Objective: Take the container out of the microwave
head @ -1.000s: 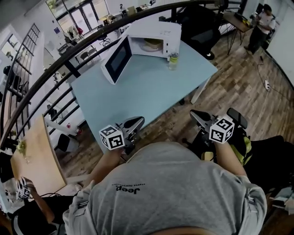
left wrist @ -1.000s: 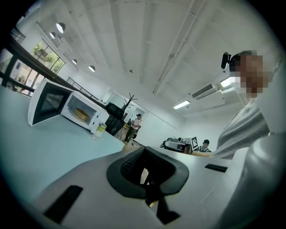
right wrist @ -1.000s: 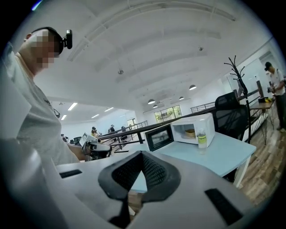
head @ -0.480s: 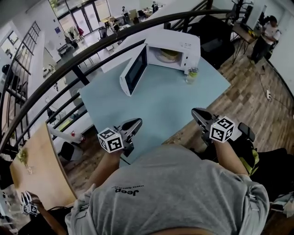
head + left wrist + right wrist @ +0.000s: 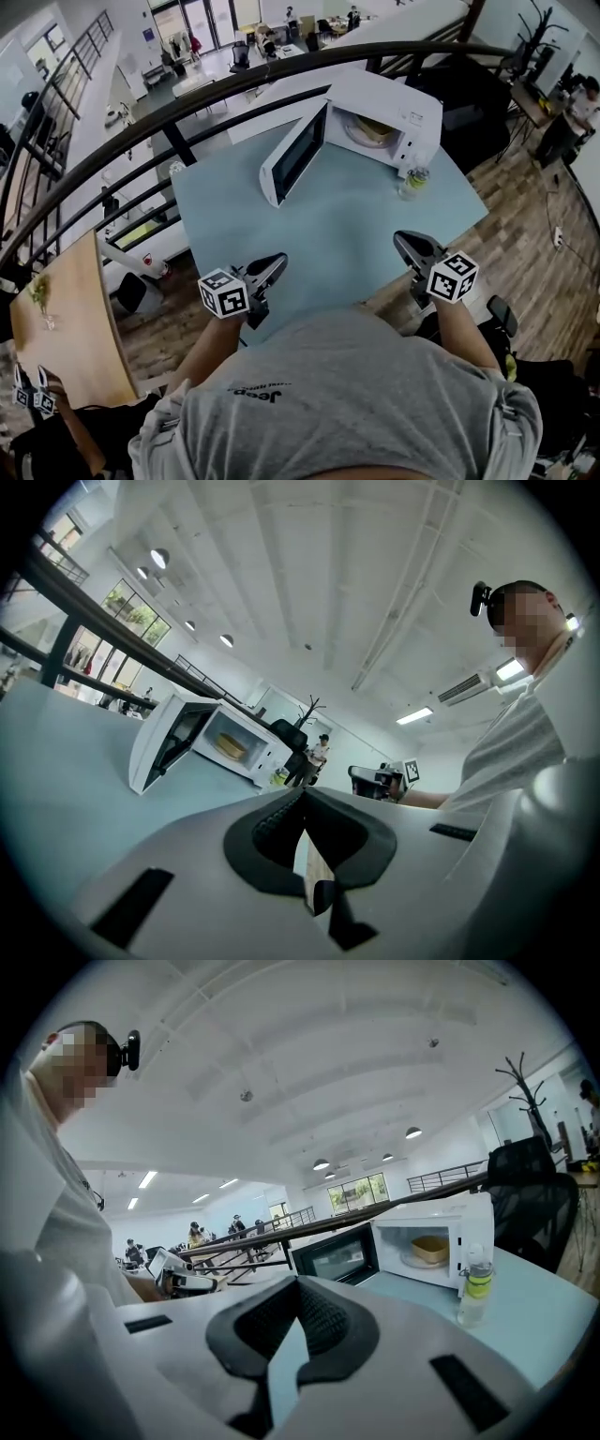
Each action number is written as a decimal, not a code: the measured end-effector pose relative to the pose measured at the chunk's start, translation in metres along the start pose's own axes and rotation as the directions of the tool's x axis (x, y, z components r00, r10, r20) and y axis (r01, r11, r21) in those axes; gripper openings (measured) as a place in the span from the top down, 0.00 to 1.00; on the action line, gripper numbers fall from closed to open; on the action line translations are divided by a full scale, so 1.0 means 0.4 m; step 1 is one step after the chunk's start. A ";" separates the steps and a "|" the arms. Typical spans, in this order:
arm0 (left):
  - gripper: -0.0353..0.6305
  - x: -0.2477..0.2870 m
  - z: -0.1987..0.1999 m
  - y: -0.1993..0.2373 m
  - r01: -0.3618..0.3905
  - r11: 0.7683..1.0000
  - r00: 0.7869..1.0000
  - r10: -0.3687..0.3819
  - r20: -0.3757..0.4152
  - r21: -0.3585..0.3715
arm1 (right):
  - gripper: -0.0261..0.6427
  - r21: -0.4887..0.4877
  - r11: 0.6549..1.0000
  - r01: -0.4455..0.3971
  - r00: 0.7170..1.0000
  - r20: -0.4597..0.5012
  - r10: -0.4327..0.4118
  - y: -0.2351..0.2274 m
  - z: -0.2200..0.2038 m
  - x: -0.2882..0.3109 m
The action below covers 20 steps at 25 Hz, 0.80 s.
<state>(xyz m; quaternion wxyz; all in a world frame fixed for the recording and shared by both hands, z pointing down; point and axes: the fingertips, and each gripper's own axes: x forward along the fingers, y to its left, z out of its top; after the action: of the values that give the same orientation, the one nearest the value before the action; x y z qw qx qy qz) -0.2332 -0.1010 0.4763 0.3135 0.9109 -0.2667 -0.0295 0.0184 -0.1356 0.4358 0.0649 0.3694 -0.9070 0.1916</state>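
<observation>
Blue table [image 5: 328,220], open microwave [image 5: 386,112], wood floor [image 5: 530,220], left gripper [image 5: 272,263] and right gripper [image 5: 406,243] jaws closed, empty

The person's grey cotton T-shirt [image 5: 375,394] carries the brand word "Jeep" in dark letters, which stands upside down in the head view. A thin line of smaller print runs just beside this word, but it is too small to read. The yellow-green label on the clear plastic bottle [image 5: 412,182] cannot be read either.
</observation>
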 end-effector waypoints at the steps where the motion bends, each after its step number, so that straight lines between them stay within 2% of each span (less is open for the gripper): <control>1: 0.92 0.027 -0.002 0.002 -0.009 1.000 1.000 0.009 -0.005 0.002 | 0.93 0.006 1.000 -0.012 1.000 -0.002 0.012 -0.027 -0.005 0.004; 6: 0.92 0.228 0.019 0.012 -0.065 0.997 0.997 0.066 -0.030 0.035 | 0.93 0.008 0.996 -0.090 0.996 -0.023 0.090 -0.209 -0.011 0.020; 10: 0.92 0.427 0.034 0.042 -0.135 0.989 0.991 0.136 -0.002 -0.064 | 0.93 0.040 0.984 -0.172 0.984 -0.047 0.174 -0.395 0.001 0.033; 13: 0.92 0.562 0.025 0.077 -0.189 0.977 0.982 0.185 -0.047 -0.097 | 0.93 0.032 0.978 -0.207 0.977 -0.039 0.209 -0.509 0.030 0.044; 16: 0.92 0.647 0.028 0.108 -0.225 0.971 0.971 0.217 -0.101 -0.075 | 0.93 0.000 0.970 -0.242 0.970 -0.033 0.242 -0.551 0.042 0.054; 20: 0.92 0.730 0.041 0.131 -0.218 0.975 0.966 0.210 -0.152 -0.034 | 0.93 -0.016 0.965 -0.263 0.964 -0.045 0.262 -0.565 0.026 0.054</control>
<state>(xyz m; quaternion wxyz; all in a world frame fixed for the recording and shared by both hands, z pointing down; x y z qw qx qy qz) -0.0114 -0.2919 0.5270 0.3564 0.8683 -0.3388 0.0653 0.1601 -0.3014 0.4996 0.0625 0.2412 -0.9483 0.1964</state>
